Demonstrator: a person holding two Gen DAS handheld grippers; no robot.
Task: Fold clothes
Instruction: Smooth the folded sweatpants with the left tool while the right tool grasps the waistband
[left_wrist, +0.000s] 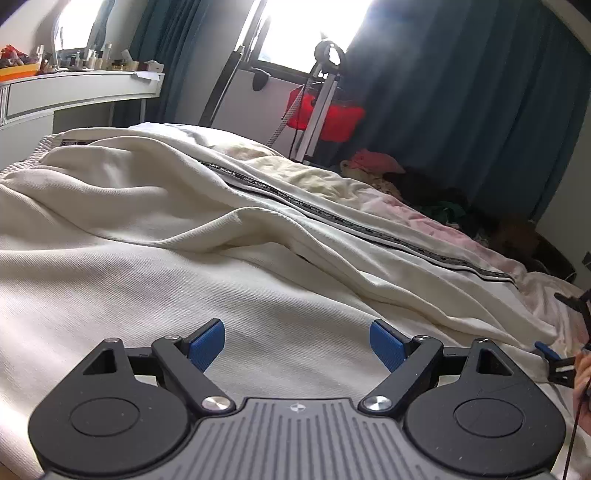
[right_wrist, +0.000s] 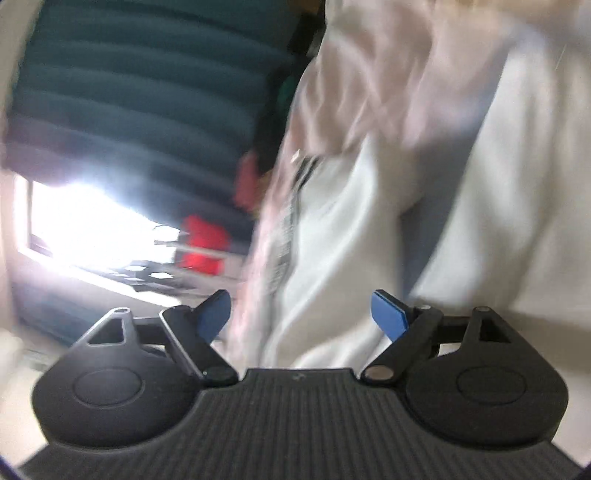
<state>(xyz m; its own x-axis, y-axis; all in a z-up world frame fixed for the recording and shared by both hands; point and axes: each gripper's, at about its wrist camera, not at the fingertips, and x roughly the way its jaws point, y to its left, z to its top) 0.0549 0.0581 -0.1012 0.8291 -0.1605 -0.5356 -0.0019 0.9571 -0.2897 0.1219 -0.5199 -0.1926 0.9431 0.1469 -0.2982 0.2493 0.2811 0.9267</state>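
Left wrist view shows the left gripper (left_wrist: 297, 345) spread wide and empty, low over the cream garment (left_wrist: 155, 221) rumpled across the bed (left_wrist: 436, 225), likely placed to pinch an edge; the right gripper (right_wrist: 301, 314), jaws also apart with nothing between them, sits blurred beside the same cloth

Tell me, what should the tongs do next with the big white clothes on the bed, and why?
Probably bring the right tongs down to pinch the near edge of the cream garment. Both the right and the left tongs stand open with nothing between them, and the garment lies rumpled, its striped band running across the bed. The right view is blurred, so the exact spot is unsure.
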